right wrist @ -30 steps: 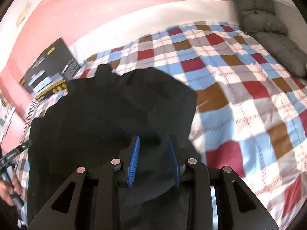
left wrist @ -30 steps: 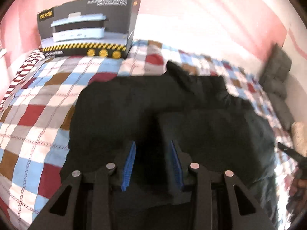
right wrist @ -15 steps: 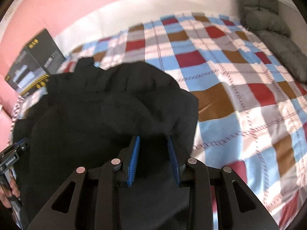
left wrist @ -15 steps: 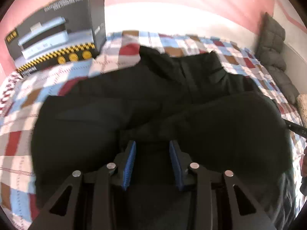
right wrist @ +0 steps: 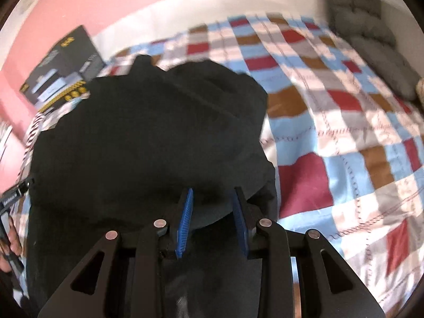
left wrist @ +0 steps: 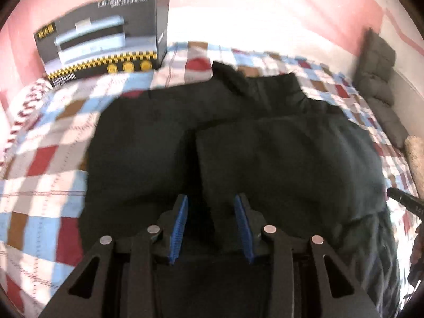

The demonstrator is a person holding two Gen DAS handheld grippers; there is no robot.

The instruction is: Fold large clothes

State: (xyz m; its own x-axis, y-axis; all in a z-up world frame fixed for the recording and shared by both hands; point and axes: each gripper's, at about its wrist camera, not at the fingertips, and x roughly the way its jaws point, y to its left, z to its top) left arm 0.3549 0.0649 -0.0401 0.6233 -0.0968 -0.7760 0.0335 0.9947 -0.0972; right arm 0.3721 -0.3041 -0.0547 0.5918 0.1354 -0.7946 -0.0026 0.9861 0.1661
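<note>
Black jacket (left wrist: 278, 153) lies on the checked bed (right wrist: 344, 137), just ahead of both tools. Left hand-held gripper (left wrist: 210, 222) has a dark fold between its part-open blue pads and its jaws are opening; right hand-held gripper (right wrist: 212, 220) is part-closed on the hem. Looks like a bottom-up fold: next, carry both edges forward together toward the collar.

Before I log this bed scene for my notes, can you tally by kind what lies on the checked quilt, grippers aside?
Black garment: 1
Boxed appliance carton: 1
Grey quilted cushion: 1
Red-and-white striped cloth: 1
Total: 4, all on the checked quilt; a pale object at the far edge is too unclear to count.
</note>
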